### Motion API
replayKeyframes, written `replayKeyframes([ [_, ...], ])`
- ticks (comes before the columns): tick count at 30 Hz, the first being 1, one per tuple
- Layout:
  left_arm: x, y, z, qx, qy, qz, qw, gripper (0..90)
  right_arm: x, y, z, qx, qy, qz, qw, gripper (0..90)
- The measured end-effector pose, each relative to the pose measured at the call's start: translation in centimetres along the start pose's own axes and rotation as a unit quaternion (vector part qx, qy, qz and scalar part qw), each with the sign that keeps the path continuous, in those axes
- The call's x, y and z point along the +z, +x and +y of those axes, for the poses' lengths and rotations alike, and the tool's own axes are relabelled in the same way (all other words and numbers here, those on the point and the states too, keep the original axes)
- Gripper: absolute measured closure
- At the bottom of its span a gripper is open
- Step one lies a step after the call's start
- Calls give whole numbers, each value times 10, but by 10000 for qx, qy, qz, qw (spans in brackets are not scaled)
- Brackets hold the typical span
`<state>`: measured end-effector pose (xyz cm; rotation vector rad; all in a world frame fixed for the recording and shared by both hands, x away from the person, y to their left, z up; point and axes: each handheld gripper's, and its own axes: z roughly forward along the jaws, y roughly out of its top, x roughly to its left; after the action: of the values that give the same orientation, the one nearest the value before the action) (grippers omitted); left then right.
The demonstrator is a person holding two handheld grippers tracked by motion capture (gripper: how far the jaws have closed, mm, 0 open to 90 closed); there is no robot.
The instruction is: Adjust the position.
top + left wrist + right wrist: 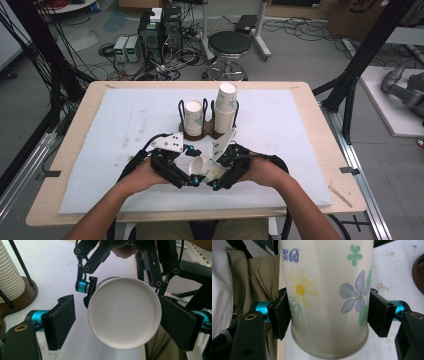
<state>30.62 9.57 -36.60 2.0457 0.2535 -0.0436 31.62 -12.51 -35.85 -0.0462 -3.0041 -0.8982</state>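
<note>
Keep the paper cup (204, 169) low over the white mat (125, 150), before the cup rack (207, 116). Right gripper (328, 315) clamps its wall—hold steady. Left gripper (117, 322) stands open around the base—center, then close.

I saw blue printed characters on the paper cup (324, 297), upper left of the right gripper view, but could not read them. I found no other readable text or numbers anywhere.
</note>
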Motion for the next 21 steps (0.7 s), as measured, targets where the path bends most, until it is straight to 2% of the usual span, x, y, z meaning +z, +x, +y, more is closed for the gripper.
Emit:
replayKeyframes([
  [5, 3, 0, 0, 38, 96, -17, 9999, 209, 3, 0, 3, -113, 130, 31, 9998, 294],
  [10, 4, 0, -1, 84, 135, -73, 9998, 267, 7, 1, 3, -25, 293, 50, 9996, 293],
  [14, 6, -1, -1, 152, 203, -150, 9996, 336, 8, 1, 3, -24, 306, 71, 9995, 294],
  [21, 8, -1, -2, 236, 280, -167, 9992, 350, 9, 1, 3, -23, 404, 99, 9991, 297],
])
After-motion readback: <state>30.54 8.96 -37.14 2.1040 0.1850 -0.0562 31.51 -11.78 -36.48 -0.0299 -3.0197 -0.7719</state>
